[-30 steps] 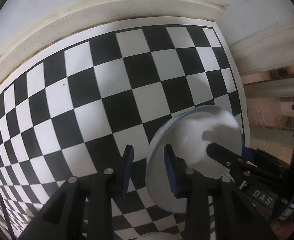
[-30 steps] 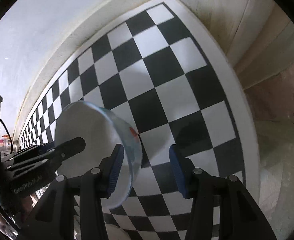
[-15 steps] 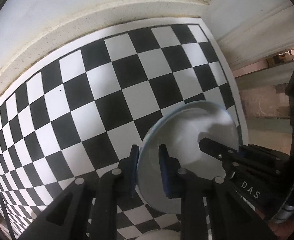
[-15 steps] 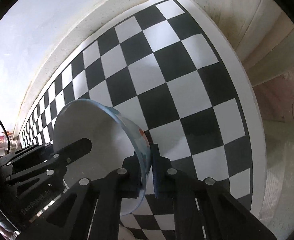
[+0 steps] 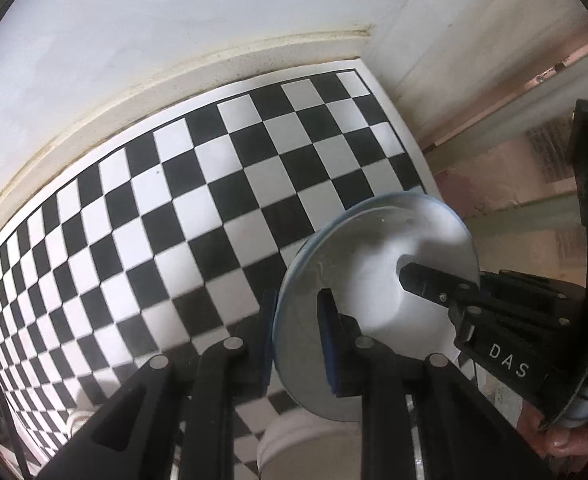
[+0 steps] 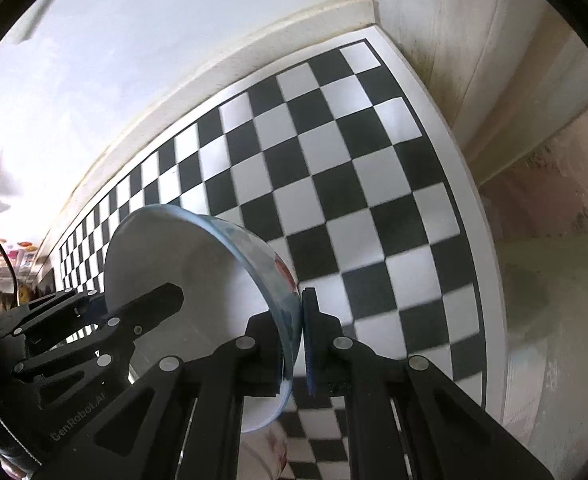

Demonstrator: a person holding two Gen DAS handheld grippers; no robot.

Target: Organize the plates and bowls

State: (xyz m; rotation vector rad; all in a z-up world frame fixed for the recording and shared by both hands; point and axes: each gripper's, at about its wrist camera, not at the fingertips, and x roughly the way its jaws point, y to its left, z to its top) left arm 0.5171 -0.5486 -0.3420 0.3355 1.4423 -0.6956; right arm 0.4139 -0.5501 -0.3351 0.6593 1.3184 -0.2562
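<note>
A white bowl with a pale blue rim (image 5: pixel 373 276) is held in the air above the checkered mat (image 5: pixel 214 200). My left gripper (image 5: pixel 297 340) is shut on its left rim, one blue pad inside and one outside. My right gripper (image 6: pixel 294 344) is shut on the opposite rim of the same bowl (image 6: pixel 190 264), whose outer wall shows a red and blue pattern. Each gripper shows across the bowl in the other's view. Another white bowl (image 5: pixel 313 448) sits below, at the bottom edge.
The black and white checkered mat (image 6: pixel 353 184) lies on a white counter against a white wall (image 5: pixel 174 20). The counter ends at the right, where a pale ledge and pinkish floor (image 6: pixel 553 240) show below. Part of another dish (image 6: pixel 262 456) shows low.
Both grippers closed on the bowl's rim from open a second ago. The bowl has been lifted off the mat, and the views have pulled back and up.
</note>
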